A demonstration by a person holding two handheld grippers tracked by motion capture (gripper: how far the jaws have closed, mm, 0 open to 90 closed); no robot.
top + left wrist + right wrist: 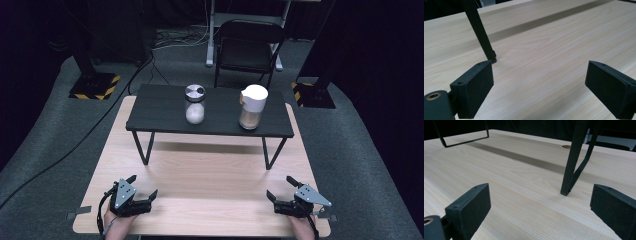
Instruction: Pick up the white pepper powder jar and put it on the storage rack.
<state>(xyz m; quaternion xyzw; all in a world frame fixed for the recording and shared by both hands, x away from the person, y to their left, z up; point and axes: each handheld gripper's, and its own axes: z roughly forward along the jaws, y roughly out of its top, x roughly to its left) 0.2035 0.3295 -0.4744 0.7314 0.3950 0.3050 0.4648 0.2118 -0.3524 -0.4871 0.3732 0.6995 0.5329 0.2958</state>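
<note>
Jars (195,104) on the black shelf (165,117) are untouched; nothing is begun. Left gripper (142,192) and right gripper (281,191) are held wide open, empty.

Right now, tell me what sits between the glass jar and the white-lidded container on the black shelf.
Nothing: in the high view, bare black shelf top separates the glass jar from the white-lidded container.

Black folding chair (250,47) on grey carpet (45,150)
</note>
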